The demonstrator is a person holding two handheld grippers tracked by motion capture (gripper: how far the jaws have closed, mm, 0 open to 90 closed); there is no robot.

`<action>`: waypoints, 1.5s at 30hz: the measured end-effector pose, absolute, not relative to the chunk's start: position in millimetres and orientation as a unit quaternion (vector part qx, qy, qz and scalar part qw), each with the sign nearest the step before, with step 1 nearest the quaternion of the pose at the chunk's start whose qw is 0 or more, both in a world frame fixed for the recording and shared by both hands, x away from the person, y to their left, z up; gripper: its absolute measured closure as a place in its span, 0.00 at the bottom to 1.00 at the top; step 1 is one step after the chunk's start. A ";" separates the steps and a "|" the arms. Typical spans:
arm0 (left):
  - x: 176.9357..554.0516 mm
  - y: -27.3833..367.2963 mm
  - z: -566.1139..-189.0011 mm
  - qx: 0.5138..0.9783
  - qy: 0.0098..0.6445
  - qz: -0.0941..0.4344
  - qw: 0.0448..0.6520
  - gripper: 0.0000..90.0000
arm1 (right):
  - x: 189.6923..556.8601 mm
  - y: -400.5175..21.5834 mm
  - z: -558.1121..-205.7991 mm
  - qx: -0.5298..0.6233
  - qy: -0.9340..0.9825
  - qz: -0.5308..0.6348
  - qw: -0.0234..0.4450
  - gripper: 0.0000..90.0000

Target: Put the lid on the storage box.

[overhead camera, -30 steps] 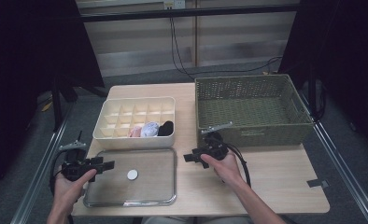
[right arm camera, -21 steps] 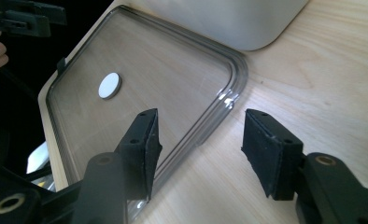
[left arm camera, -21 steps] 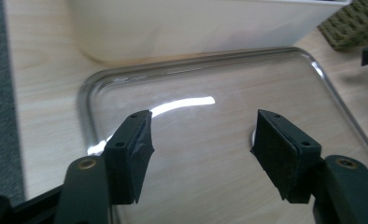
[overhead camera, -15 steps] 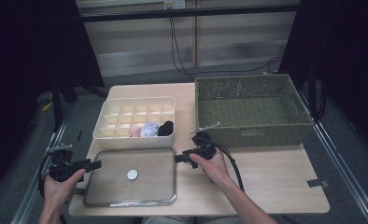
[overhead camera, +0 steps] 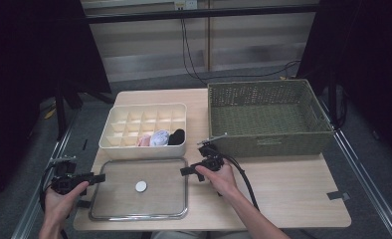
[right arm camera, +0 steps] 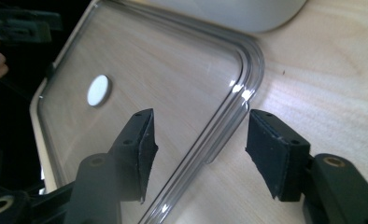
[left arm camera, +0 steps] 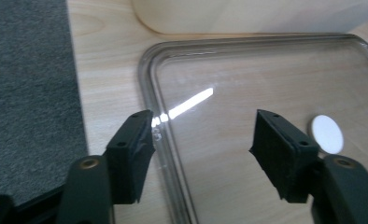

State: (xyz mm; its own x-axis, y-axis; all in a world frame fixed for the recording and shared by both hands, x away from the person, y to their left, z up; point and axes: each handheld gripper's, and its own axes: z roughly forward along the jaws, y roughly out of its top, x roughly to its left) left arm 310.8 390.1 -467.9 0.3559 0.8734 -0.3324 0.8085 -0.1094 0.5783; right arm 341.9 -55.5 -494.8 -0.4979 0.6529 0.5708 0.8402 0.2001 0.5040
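Note:
A clear lid [overhead camera: 159,199] with a white knob [overhead camera: 141,186] lies flat on the wooden table, in front of a cream divided box [overhead camera: 144,112]. My left gripper [overhead camera: 100,178] is open at the lid's left edge; in the left gripper view its jaws stand astride the lid's rim [left arm camera: 149,84], with the gripper [left arm camera: 203,149] low over it and the knob [left arm camera: 327,133] at the right. My right gripper [overhead camera: 184,171] is open at the lid's right edge, and the right gripper view has this gripper [right arm camera: 201,149] straddling the rim [right arm camera: 247,70].
The cream box holds a pink item [overhead camera: 145,141], a white item [overhead camera: 159,137] and a black item [overhead camera: 177,136] in its front cells. A green woven basket [overhead camera: 268,144] stands at the back right. Bare tabletop [overhead camera: 293,189] lies right of the lid. Grey floor [left arm camera: 28,93] borders the table's left edge.
Both grippers shifted left. The left one drew back from over the lid to its left edge; the right one came up to the lid's right edge. Both stayed open.

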 end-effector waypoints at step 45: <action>315.2 390.3 -486.1 0.756 0.569 0.058 0.319 0.79 | 320.0 -54.5 -511.8 -0.626 -0.617 -0.440 0.185 0.56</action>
